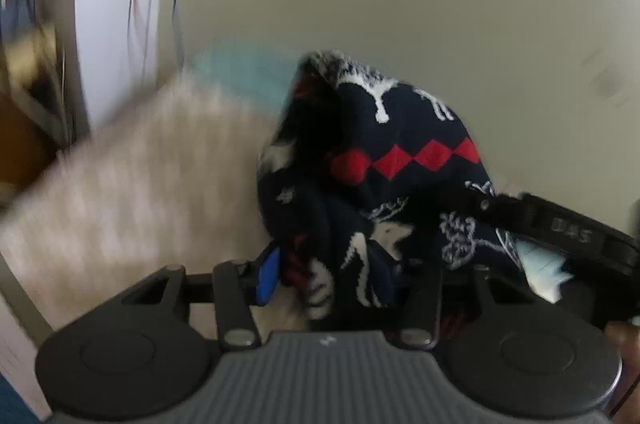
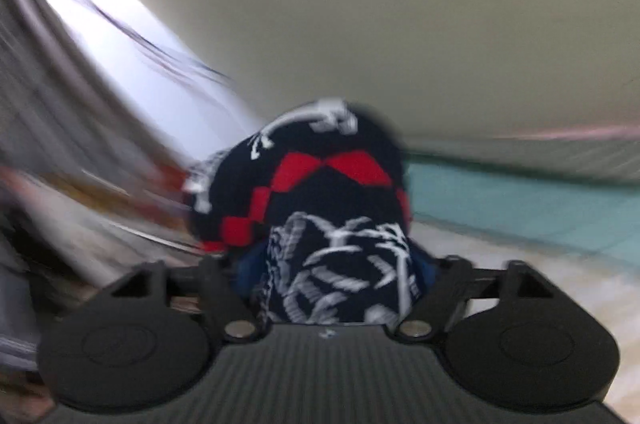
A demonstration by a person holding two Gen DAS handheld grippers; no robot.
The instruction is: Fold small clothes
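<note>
Sweater (image 1: 400,159) bunched between both my tongs, lifted in front of a pale wall.

Navy knit with a band of red diamonds and white reindeer-like figures, it hangs crumpled into a rounded heap over a blurred cream surface (image 1: 132,163) with a teal patch (image 1: 244,71) behind. My left gripper (image 1: 336,280) has cloth gathered between its fingers, the blue pad (image 1: 269,276) on the left side showing at the fabric's edge; it looks clamped on the sweater. My right gripper (image 2: 336,276) has a fold stuffed between its widely spread fingers, but the pads are hidden and I cannot tell whether they press. From the left wrist, the right gripper's black body (image 1: 576,236) lies against the sweater's right side.
</note>
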